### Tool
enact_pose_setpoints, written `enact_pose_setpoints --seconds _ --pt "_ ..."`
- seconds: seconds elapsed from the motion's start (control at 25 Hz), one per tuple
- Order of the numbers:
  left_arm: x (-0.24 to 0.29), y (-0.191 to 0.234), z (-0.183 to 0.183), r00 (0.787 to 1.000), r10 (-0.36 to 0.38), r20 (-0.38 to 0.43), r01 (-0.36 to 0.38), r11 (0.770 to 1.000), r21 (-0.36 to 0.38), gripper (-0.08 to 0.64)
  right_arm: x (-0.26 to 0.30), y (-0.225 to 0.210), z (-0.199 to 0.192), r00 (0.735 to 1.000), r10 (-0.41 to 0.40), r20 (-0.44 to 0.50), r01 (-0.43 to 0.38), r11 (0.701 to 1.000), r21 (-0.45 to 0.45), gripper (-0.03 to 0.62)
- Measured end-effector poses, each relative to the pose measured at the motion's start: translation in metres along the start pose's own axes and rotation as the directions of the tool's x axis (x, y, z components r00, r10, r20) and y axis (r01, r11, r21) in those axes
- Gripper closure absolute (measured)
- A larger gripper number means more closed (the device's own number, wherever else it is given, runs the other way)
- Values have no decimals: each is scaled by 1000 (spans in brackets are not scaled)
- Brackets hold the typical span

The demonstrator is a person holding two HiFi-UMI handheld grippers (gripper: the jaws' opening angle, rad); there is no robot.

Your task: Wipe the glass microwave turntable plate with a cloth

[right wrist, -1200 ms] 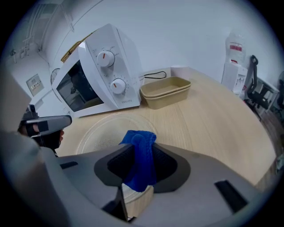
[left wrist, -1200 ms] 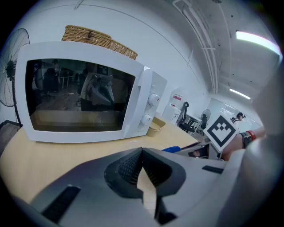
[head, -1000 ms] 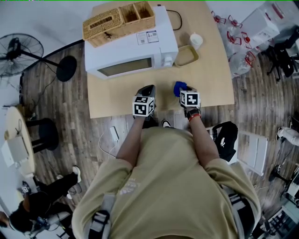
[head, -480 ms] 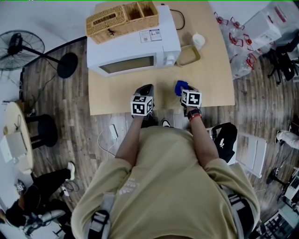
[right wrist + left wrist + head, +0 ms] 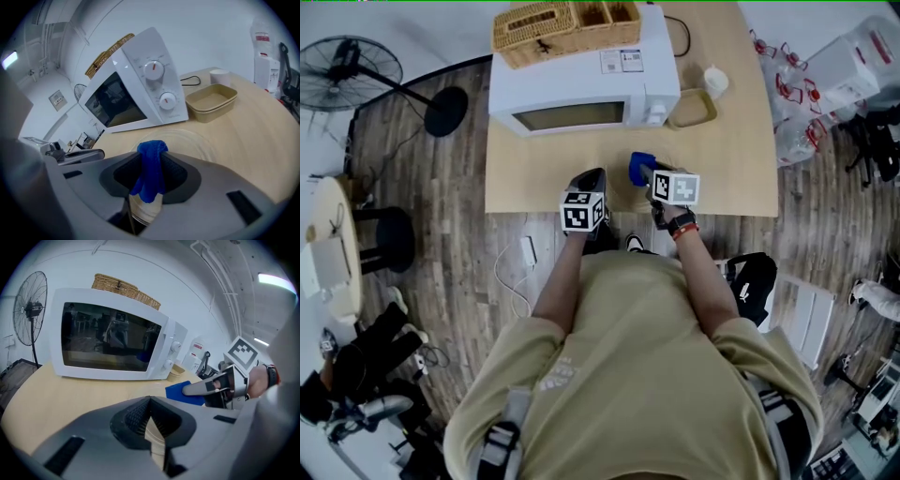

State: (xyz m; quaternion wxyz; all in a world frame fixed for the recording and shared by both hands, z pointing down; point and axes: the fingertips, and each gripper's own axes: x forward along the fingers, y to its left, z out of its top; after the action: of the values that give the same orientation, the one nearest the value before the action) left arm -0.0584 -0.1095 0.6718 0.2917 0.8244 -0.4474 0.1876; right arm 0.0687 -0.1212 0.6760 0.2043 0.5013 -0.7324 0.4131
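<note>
My right gripper (image 5: pixel 151 161) is shut on a blue cloth (image 5: pixel 150 173), which bunches up between its pads. Just beyond and under its jaws a clear glass turntable plate (image 5: pixel 197 143) lies flat on the wooden table (image 5: pixel 534 178). In the head view the cloth (image 5: pixel 640 167) pokes out ahead of the right gripper (image 5: pixel 661 183), in front of the microwave (image 5: pixel 581 89). My left gripper (image 5: pixel 589 187) hovers near the table's front edge with its jaws shut and nothing visible between them. From the left gripper view, the right gripper (image 5: pixel 206 387) and cloth (image 5: pixel 180 391) are close on the right.
The white microwave's door is closed, and a wicker basket (image 5: pixel 534 28) sits on top. A beige tray (image 5: pixel 692 108) and a white cup (image 5: pixel 715 82) stand to the microwave's right. A floor fan (image 5: pixel 347 75) is off to the left, and bags and chairs are to the right.
My right gripper has carried the blue cloth leftward, closer to the left gripper and the microwave's front. The left gripper has barely moved.
</note>
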Motion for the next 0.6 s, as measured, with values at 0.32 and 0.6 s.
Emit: enact_pose_setpoints --seconds 0.32,0.6 --pt "-32 26 -13 995 93 31 -91 995 -50 543 32 72 -33 982 152 -111 -164 980 -109 459" --pt "-54 40 -23 986 157 48 -153 985 -80 543 52 98 -66 963 170 -207 -206 964 -167 454"
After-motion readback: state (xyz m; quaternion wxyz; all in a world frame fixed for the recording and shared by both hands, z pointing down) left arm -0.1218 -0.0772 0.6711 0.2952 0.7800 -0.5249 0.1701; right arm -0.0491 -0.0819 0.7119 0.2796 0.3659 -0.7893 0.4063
